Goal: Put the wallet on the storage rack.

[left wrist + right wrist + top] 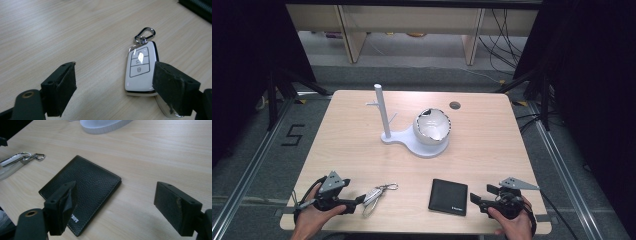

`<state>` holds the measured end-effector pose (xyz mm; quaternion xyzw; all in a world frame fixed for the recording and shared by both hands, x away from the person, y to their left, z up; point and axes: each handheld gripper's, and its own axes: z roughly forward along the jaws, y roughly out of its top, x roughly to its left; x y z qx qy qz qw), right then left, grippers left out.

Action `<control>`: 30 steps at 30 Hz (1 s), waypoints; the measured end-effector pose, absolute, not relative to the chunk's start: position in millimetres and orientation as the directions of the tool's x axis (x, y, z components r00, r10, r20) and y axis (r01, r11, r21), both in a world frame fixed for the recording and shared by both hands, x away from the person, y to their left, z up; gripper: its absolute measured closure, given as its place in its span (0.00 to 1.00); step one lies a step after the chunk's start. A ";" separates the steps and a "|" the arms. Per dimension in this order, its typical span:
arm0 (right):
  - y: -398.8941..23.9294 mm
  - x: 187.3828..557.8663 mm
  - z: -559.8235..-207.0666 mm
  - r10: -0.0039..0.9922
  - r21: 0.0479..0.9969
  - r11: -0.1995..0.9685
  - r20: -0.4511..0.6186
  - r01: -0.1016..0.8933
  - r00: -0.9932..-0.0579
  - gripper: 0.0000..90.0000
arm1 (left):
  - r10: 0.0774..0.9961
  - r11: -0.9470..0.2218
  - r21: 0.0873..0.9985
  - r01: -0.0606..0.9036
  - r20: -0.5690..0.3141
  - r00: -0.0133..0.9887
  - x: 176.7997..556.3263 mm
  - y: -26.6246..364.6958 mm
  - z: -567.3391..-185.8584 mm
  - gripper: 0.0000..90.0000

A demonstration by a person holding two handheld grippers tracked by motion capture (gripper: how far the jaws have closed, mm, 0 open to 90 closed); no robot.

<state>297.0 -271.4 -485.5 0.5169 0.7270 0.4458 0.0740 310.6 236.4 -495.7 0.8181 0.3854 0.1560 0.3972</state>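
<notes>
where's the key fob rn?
The white key fob lies flat on the table near its front edge in the high view, left of the black wallet, just ahead of the open left tool.

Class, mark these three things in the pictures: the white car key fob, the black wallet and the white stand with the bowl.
car key fob point(140, 68), left gripper view, on its button face.
wallet point(87, 185), right gripper view, on its leather cover.
stand point(382, 107), high view, on its upright post.
</notes>
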 end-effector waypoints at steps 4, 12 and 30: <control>-270.8 297.8 -487.5 0.821 0.740 0.089 0.324 0.667 -0.470 0.25 | 0.750 -0.383 0.782 0.492 -0.048 0.660 309.1 233.9 -493.3 0.27; -272.1 294.7 -485.5 0.794 0.728 0.099 0.353 0.678 -0.495 0.27 | 0.705 -0.410 0.788 0.458 -0.044 0.708 307.1 217.3 -487.0 0.42; -257.1 287.1 -489.1 0.775 0.693 0.062 0.421 0.719 -0.472 0.29 | 0.498 -0.606 0.734 0.305 0.052 0.866 331.1 108.0 -481.6 0.92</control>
